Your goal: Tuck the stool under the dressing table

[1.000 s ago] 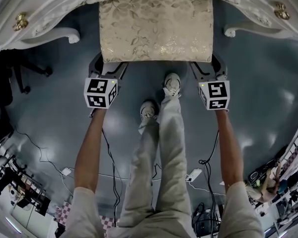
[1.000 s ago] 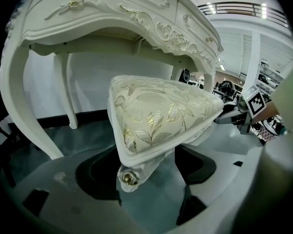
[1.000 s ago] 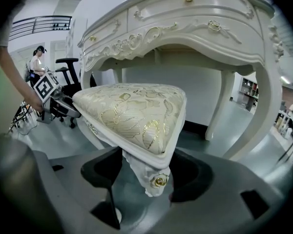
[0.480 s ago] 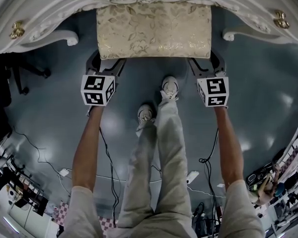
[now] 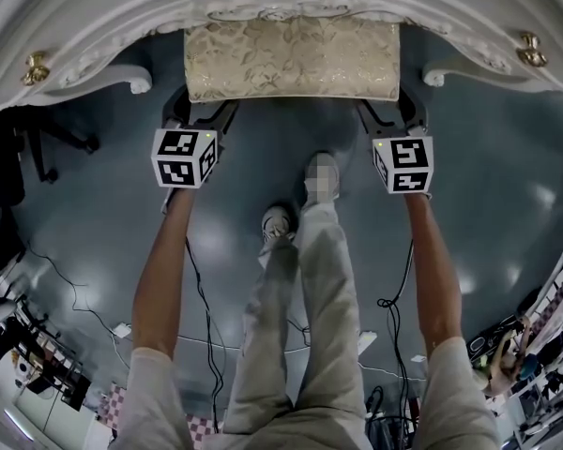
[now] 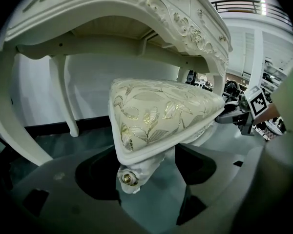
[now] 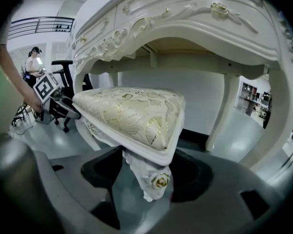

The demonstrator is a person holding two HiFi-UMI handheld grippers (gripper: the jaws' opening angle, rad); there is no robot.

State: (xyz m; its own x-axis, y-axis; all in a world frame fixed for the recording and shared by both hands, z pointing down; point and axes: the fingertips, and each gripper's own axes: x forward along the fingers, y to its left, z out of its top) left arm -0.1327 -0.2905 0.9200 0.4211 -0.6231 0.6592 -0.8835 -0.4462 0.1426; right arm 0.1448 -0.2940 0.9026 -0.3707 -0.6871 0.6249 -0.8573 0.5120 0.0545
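Beige trousers (image 5: 310,326), white sneaker (image 5: 278,221)

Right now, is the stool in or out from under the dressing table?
Partly in: the stool's far edge is hidden under the dressing table's front rim; most of its cushion shows in front.

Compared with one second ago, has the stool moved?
Yes. The stool slid farther under the dressing table, whose front edge now covers more of the cushion in the head view.
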